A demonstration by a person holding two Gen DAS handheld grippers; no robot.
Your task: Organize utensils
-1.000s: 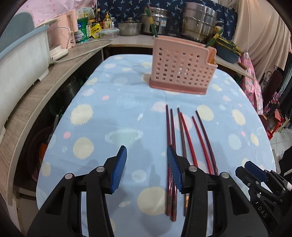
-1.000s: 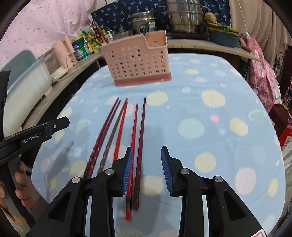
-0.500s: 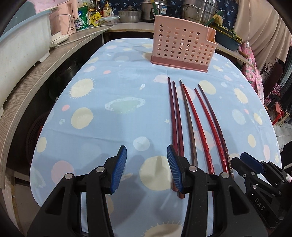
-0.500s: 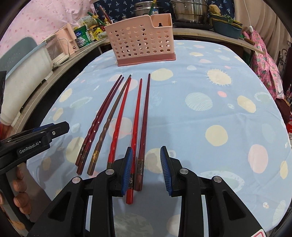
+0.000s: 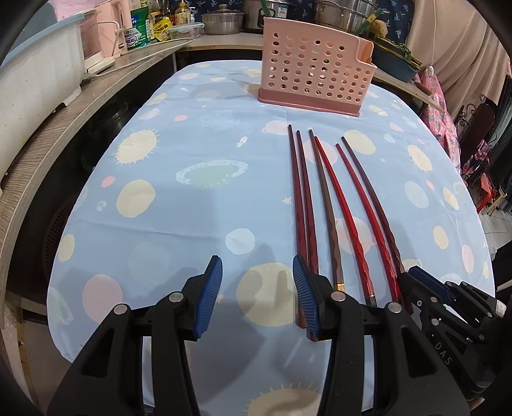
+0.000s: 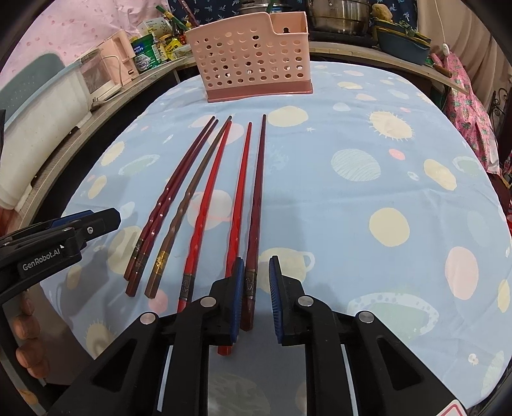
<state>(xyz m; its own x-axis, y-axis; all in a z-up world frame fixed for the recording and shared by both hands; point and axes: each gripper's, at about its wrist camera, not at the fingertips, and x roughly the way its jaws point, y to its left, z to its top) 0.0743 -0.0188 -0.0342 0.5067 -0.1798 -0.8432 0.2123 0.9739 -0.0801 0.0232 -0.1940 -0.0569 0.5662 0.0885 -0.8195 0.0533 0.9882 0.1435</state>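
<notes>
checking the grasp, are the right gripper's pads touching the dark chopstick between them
Apart: the right wrist view shows cloth between the right pad and the dark chopstick.

Blue planet-print tablecloth (image 5: 198, 204); grey counter (image 5: 48, 140) behind; steel pots (image 6: 339, 16); beige curtain (image 5: 457, 38).

Bench (image 5: 198, 204) was covered in a light-blue cloth printed with suns and planets. Grey wood-grain counter (image 5: 48, 134) wrapped around its left and far sides. On it: white tub (image 5: 35, 83) at left, pink appliance (image 5: 108, 35) with a white cord, green tin (image 5: 139, 24), bottles, steel pots (image 5: 345, 12) at the back. Pink floral fabric (image 6: 470, 108) hung at right.
</notes>
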